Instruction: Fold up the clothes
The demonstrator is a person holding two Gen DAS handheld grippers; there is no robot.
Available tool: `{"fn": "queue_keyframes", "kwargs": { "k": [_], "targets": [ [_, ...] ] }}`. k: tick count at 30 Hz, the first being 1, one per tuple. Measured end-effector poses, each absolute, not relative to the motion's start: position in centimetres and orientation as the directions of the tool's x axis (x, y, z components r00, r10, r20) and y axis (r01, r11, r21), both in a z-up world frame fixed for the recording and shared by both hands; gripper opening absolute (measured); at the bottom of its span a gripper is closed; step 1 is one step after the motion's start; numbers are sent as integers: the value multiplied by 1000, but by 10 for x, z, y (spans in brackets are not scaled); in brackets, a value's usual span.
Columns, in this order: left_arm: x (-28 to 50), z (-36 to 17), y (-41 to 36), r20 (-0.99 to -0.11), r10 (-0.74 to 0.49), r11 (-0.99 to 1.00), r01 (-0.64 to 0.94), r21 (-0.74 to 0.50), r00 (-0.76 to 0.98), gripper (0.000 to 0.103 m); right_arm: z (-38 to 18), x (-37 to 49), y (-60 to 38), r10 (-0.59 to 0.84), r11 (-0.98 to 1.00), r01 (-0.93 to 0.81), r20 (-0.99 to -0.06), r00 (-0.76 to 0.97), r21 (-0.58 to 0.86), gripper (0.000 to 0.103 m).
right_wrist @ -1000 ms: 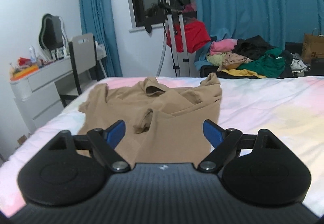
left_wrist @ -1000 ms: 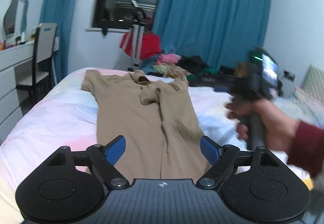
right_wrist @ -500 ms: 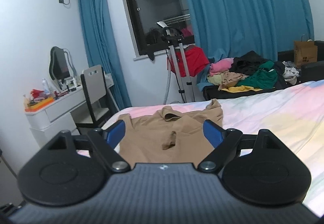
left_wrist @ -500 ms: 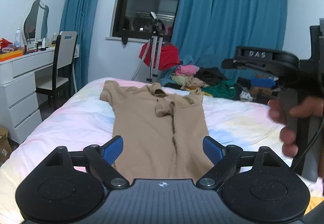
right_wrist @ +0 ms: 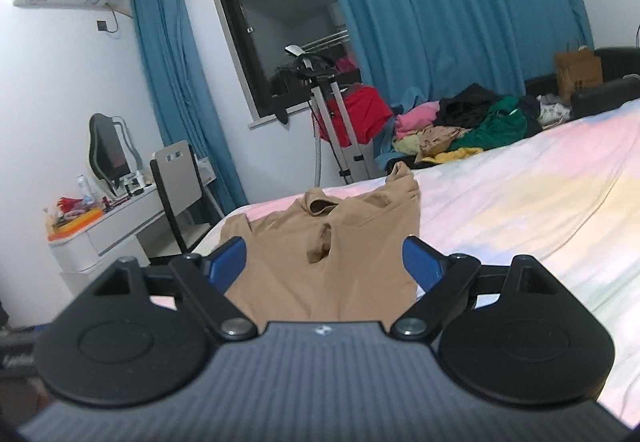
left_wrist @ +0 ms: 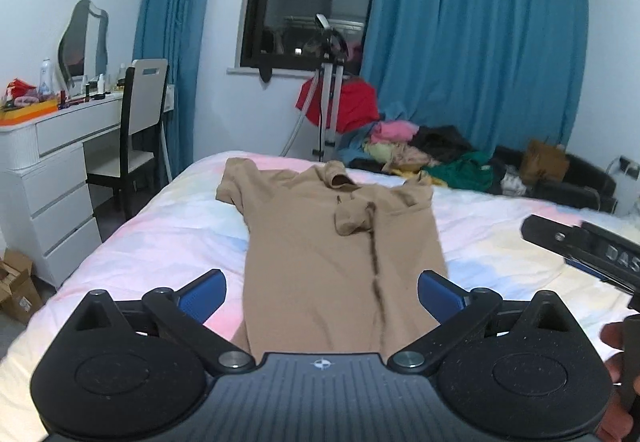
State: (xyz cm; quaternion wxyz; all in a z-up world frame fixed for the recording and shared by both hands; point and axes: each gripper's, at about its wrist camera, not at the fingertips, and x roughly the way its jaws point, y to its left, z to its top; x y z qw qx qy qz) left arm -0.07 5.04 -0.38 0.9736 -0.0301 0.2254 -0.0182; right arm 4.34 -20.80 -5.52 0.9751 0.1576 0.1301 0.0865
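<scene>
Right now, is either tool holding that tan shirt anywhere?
No. Both the left tool and right tool gape empty above the tan shirt.

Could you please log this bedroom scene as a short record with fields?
garment: tan short-sleeved shirt, lying flat, one side folded inward
surface: pastel tie-dye bedsheet
left gripper: jaws have just been opening, nothing between the pads, above the shirt's near hem
right gripper: open, empty, facing the shirt
background: heap of mixed clothes beyond the bed, white dresser at left
fold status: partly done
</scene>
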Motion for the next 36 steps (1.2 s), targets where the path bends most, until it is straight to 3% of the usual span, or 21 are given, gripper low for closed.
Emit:
{"fn": "queue_keyframes", "kwargs": {
  "k": [8, 13, 16, 20, 26, 30, 32, 33, 36],
  "targets": [
    [85, -9, 71, -515, -29, 998, -6, -66, 857, 103, -76, 60, -207, 212, 941, -128, -253, 944, 312, 86],
    [196, -41, 103, -605, -54, 972, -97, -213, 794, 103, -91, 77, -208, 197, 939, -93, -297, 934, 332, 86],
    [267, -72, 132, -661, -49, 936, -197, -292, 749, 95, -101, 91, -211, 174, 940, -55, -336, 926, 336, 86],
    [332, -107, 165, -640, -67, 879, -259, -401, 765, 95, -114, 109, -218, 151, 935, -16, -356, 922, 355, 86],
    [396, -139, 191, -581, 6, 823, -334, -459, 814, 93, -141, 150, -228, 122, 928, 33, -386, 914, 372, 86],
    [424, -137, 181, -543, 122, 895, -329, -302, 831, 53, -156, 169, -236, 122, 922, 48, -408, 905, 383, 86],
    [433, -136, 175, -543, 157, 917, -325, -229, 825, 29, -161, 174, -240, 116, 920, 62, -422, 899, 386, 86],
    [436, -135, 170, -545, 169, 928, -319, -194, 821, 8, -163, 175, -242, 115, 917, 71, -430, 896, 393, 86],
    [435, -122, 148, -509, 199, 961, -270, -68, 837, 6, -163, 176, -249, 118, 906, 83, -437, 892, 415, 86]
  ]
}}
